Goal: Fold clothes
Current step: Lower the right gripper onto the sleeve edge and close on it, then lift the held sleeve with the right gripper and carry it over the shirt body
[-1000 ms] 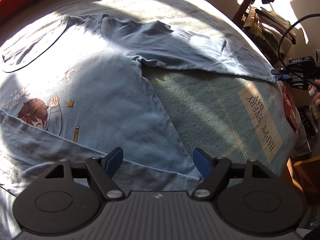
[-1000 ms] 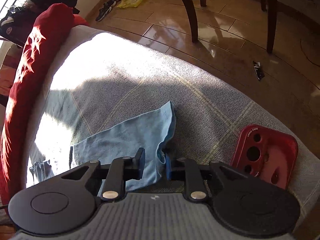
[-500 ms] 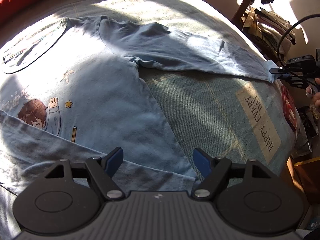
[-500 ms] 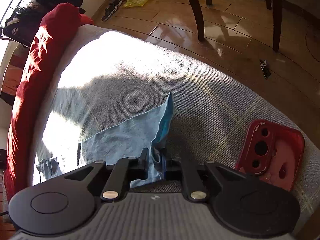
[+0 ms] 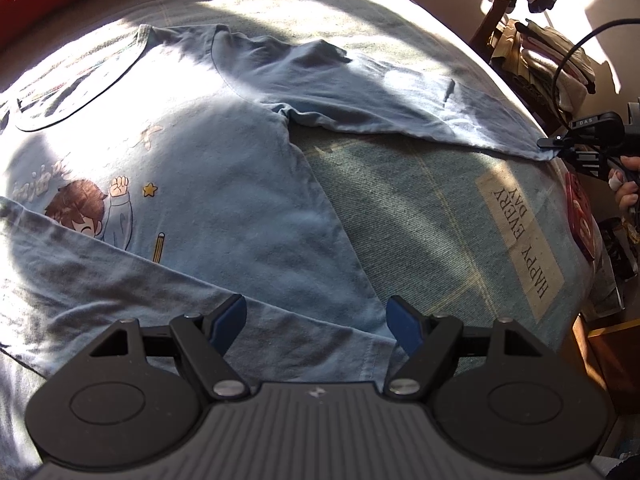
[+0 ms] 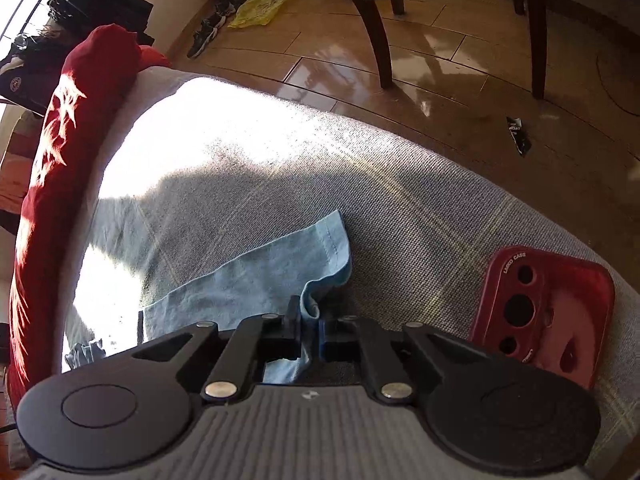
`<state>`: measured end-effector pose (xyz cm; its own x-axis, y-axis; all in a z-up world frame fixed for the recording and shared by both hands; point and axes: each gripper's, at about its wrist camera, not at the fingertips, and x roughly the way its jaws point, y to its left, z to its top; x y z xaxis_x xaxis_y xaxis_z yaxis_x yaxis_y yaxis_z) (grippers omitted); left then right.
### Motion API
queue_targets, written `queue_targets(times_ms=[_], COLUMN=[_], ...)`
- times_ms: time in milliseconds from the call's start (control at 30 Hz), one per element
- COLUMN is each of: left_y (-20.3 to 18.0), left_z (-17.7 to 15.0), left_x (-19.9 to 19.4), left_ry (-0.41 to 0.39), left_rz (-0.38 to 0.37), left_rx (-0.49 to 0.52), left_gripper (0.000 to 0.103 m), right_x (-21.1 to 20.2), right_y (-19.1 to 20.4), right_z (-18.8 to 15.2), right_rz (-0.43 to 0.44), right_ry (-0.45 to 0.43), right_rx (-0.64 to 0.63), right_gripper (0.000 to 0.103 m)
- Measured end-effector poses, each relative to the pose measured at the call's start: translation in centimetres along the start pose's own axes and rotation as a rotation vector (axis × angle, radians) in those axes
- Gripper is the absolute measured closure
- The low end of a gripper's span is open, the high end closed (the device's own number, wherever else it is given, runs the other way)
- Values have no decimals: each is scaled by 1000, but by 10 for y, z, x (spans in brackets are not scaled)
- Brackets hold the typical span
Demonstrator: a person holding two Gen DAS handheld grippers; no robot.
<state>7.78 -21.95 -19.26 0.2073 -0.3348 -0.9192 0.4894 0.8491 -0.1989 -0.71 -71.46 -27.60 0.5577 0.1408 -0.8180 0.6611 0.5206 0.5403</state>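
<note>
1 shirt [image 5: 224,208], 2 claws [image 5: 316,322]

The left gripper [image 5: 316,322] tilts steeply down, its two blue-padded fingers [image 5: 230,318] spread wide apart with nothing pinched between them; light blue shirt cloth [image 5: 224,208] lies under the gap, and whether the pads touch it cannot be told. The right gripper [image 6: 310,334] also angles downward, its jaws drawn almost together and clamped on a fold of the sleeve cuff [image 6: 312,304], which bunches up just ahead of the fingertips. In the left wrist view the right gripper shows at the far right edge, with the person's hand [image 5: 626,190] wrapped round its handle behind the jaws.
</note>
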Motion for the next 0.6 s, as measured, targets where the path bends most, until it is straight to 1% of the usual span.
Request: queue_targets(times_ms=[33, 200, 433, 600], left_y=[-1, -3, 0, 14], left_z=[1, 3, -5, -17], left_x=[0, -1, -5, -17], left_ry=[-3, -15, -24, -42], left_rz=[-1, 7, 6, 12], left_rx=[2, -12, -23, -35], left_gripper=[26, 26, 26, 26], right_x=[-2, -14, -16, -13], right_y=[3, 19, 45, 73], right_z=[-1, -5, -14, -28], right_rz=[-5, 25, 76, 112], right_ry=[-6, -28, 7, 21], right_rx=[-7, -64, -121, -157], right_gripper=[97, 98, 98, 98])
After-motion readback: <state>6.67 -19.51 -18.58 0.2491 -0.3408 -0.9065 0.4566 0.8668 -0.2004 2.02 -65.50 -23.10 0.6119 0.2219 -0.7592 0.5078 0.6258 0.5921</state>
